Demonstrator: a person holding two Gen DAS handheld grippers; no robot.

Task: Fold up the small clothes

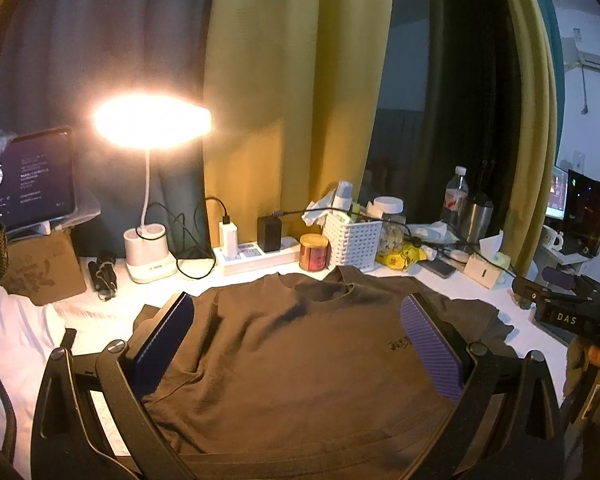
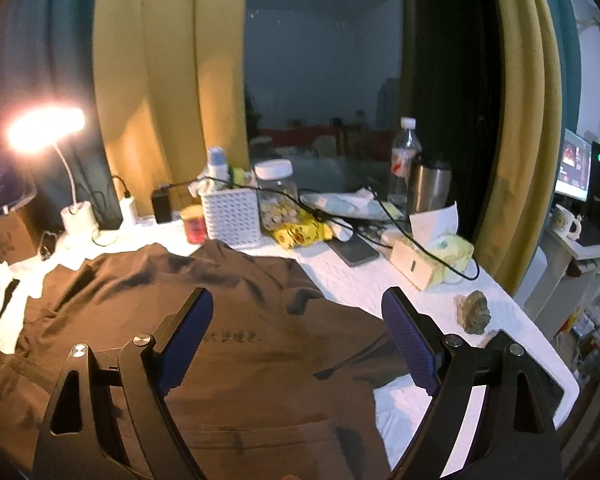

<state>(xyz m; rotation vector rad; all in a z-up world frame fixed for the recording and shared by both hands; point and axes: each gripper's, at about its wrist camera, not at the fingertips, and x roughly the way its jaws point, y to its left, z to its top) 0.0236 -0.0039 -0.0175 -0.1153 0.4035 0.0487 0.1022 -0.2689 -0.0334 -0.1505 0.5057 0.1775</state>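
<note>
A dark brown T-shirt (image 1: 292, 360) lies spread face up on the white table, collar toward the clutter at the back, a small dark logo on its chest. It also shows in the right wrist view (image 2: 236, 344). My left gripper (image 1: 296, 308) hovers over the shirt's chest, jaws wide open and empty. My right gripper (image 2: 298, 304) is over the shirt's right side near the sleeve, jaws wide open and empty. The right gripper's body shows at the right edge of the left wrist view (image 1: 560, 312).
A lit desk lamp (image 1: 152, 128), power strip (image 1: 256, 256), red can (image 1: 314, 252), white basket (image 1: 354, 240), jar, bottles and tissue box (image 2: 428, 256) crowd the back edge. A tablet (image 1: 28, 180) on a cardboard box stands left. A small stone (image 2: 476, 312) lies right. Curtains hang behind.
</note>
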